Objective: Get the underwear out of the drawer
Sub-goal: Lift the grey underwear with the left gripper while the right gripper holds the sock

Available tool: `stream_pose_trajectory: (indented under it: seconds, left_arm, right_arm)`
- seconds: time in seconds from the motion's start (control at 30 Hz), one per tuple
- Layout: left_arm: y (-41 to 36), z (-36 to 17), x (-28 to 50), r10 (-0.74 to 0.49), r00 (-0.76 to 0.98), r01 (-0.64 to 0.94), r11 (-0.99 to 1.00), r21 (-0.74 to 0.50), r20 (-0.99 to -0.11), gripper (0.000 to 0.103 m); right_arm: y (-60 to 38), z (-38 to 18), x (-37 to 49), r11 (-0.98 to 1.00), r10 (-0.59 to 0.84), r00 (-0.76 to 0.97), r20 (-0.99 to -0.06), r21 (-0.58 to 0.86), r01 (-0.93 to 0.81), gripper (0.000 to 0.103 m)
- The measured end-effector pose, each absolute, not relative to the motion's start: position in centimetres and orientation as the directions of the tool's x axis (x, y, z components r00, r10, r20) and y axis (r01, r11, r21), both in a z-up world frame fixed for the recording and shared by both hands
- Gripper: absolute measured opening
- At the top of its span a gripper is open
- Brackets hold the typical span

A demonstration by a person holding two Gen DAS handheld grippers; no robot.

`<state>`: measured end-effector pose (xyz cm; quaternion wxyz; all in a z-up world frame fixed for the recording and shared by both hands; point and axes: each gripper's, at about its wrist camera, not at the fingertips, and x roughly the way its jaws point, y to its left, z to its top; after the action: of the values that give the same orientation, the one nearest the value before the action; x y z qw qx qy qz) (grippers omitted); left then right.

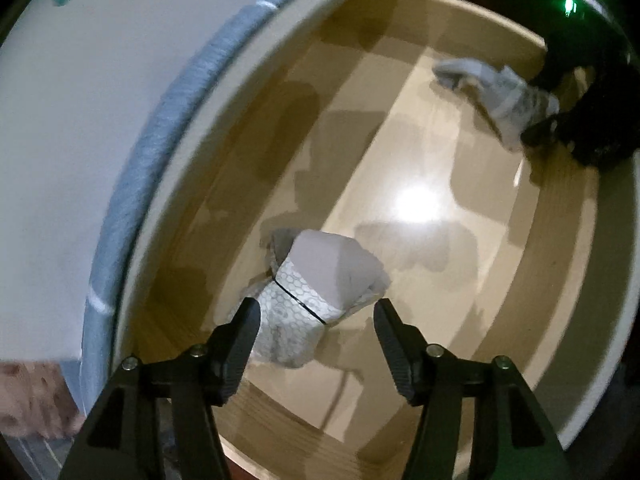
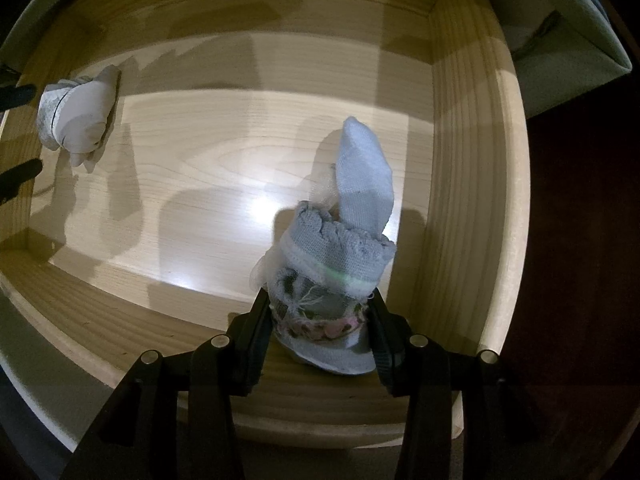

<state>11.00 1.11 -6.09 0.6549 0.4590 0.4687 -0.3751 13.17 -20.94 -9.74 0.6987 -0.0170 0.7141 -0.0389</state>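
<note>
A pale wooden drawer [image 1: 420,152] holds two small bundles of underwear. One is a folded white and grey bundle with a honeycomb print [image 1: 324,268]. It lies on the drawer floor, and my left gripper [image 1: 317,306] hangs just over it, open, its jaws standing wide on either side. The right wrist view shows this bundle [image 2: 80,120] at the far left of the drawer [image 2: 220,140]. My right gripper [image 2: 320,316] is shut on the other bundle, grey-blue with a lacy band [image 2: 344,236], near the drawer's right wall. That bundle [image 1: 500,92] and the dark right gripper [image 1: 580,120] also show in the left wrist view.
A white surface with a grey-blue fabric edge [image 1: 132,184] runs along the drawer's left side. A blurred pinkish patch [image 1: 32,400] sits at the lower left. A white furniture corner [image 2: 568,40] stands beyond the drawer's right wall, with dark floor [image 2: 580,280] beside it.
</note>
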Motion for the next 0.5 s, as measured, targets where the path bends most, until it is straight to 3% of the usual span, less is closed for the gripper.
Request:
stream_pose_trajectory:
  seconds: [0.4, 0.5]
  left_arm:
    - [0.2, -12.0, 12.5, 0.016, 0.331, 0.926, 0.186, 0.328, -0.944, 0.066]
    - [0.2, -12.2, 13.9, 0.005, 0.277, 0.927, 0.264, 0.268, -0.961, 0.067]
  right_arm:
    - [-21.0, -9.9, 13.3, 0.996, -0.083, -0.027, -0.996, -0.084, 0.029, 0.044]
    - [-20.9, -9.9, 13.4, 0.996, -0.082, -0.026, -0.996, -0.083, 0.029, 0.045]
